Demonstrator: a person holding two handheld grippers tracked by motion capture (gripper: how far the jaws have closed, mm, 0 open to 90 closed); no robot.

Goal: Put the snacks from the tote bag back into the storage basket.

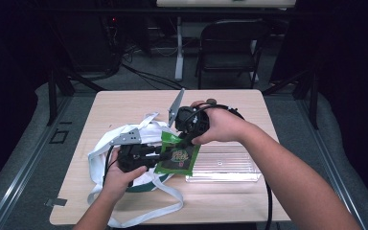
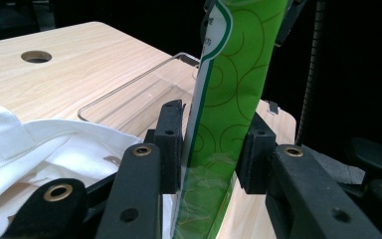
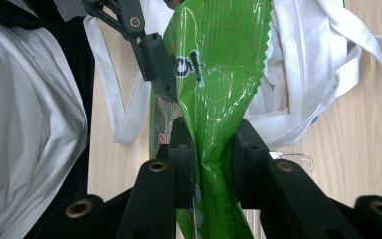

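A green snack packet (image 1: 177, 155) is held above the table between both grippers. My left gripper (image 1: 159, 152) comes in from the left and is shut on the packet's edge; in the left gripper view its jaws (image 2: 214, 149) press the packet (image 2: 229, 74) from both sides. My right gripper (image 1: 186, 140) reaches down from above and is shut on the same packet, whose foil (image 3: 219, 59) crumples between its jaws (image 3: 214, 154). The left gripper's jaw (image 3: 154, 59) touches the packet farther along. A white tote bag (image 1: 124, 132) lies on the table under and left of the packet.
A clear plastic tray (image 1: 225, 165) sits on the wooden table (image 1: 220, 103) to the right of the packet, also visible as a transparent rim (image 2: 129, 94). The bag's straps (image 1: 139, 218) trail toward the front edge. A folding chair (image 1: 230, 43) stands beyond the table.
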